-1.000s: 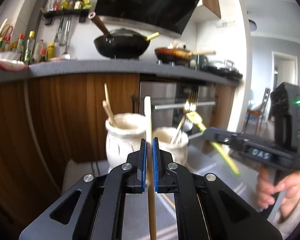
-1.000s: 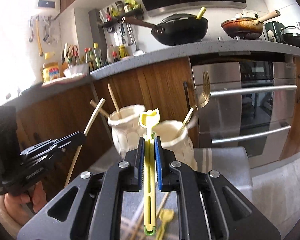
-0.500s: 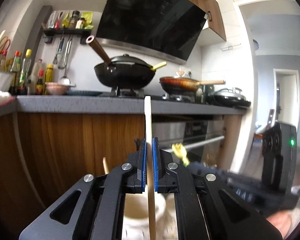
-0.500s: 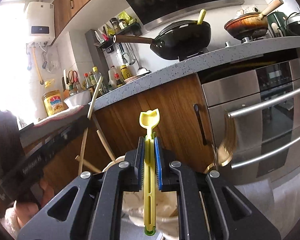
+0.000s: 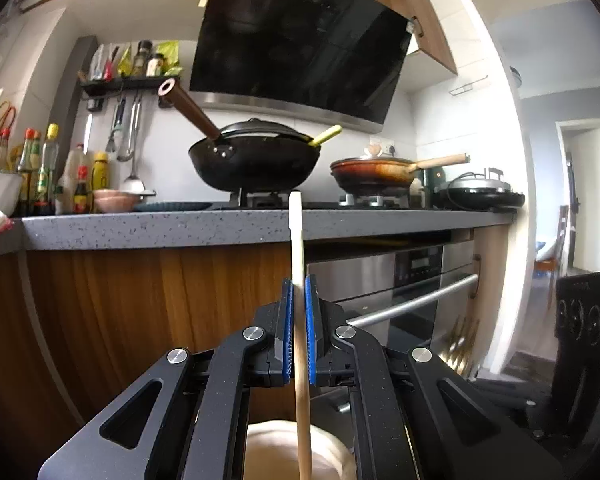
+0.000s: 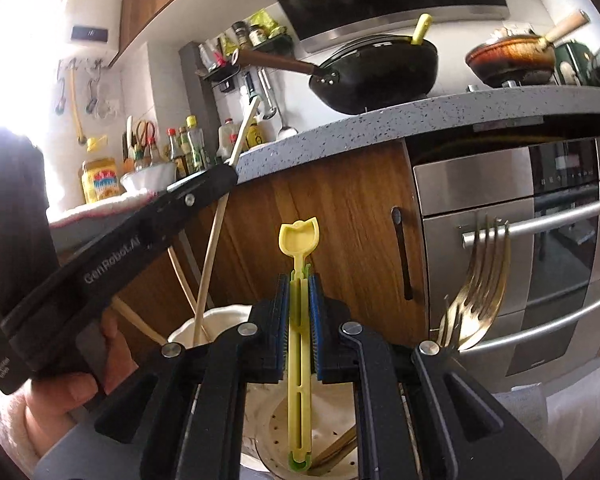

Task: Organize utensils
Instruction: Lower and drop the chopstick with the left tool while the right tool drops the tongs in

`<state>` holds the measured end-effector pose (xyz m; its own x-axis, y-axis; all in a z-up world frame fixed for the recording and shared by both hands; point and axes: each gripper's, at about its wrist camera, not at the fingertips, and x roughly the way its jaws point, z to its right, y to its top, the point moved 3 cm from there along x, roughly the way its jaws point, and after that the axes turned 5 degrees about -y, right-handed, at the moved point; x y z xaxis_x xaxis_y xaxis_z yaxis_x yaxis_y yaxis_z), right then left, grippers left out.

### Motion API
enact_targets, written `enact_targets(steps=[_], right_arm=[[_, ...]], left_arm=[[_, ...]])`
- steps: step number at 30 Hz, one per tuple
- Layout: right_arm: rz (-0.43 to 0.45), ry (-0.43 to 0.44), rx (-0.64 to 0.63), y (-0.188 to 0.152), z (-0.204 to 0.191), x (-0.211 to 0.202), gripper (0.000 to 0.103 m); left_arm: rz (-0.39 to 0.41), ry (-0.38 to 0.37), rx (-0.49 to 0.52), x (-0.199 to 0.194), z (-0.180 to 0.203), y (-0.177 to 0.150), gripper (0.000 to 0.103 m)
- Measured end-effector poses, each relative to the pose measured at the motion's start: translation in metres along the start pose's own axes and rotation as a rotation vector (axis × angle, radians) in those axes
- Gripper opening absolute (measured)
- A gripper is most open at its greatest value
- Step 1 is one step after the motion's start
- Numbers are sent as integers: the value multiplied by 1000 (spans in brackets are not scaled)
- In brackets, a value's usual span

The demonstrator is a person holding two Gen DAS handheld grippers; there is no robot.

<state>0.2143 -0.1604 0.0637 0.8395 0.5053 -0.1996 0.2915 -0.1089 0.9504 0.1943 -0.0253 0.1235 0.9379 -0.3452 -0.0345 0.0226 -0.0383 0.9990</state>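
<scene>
Left tool [image 5: 299, 336] clamps a wooden chopstick [image 5: 298, 264] above one cream holder [image 5: 300, 450]; right tool [image 6: 299, 330] clamps a yellow utensil [image 6: 299, 280] over another holder [image 6: 300, 420]. Neither is released; gold fork [image 6: 474, 300] already stowed.

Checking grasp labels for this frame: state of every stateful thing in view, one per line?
left gripper: shut on wooden chopstick, held upright
right gripper: shut on yellow utensil, upright
left holder: holds wooden sticks
right holder: perforated inside, directly under yellow utensil's lower end
gold fork: tines up, blurred
black wok: lidded, on stove
oven door: closed
</scene>
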Motion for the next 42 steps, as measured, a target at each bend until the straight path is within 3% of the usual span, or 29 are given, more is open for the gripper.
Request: enact_targets(steps=[7,13,21,42], right_arm=[[32,-3,7,-7,1,-3,10],[99,-40,-30,-5,-6,-2,10],[35,-124,-140,-20,-15,-1,10],[-69,-186,-89,-44,-3,-36,10]], left_arm=[[-7,-1,21,-26,4,-11,7],[-47,1,-37,-43,-2,-27,7],[-79,-25,-57,-48,-6,-38,7],[-173,-43,-56,-48,-3,-57,10]])
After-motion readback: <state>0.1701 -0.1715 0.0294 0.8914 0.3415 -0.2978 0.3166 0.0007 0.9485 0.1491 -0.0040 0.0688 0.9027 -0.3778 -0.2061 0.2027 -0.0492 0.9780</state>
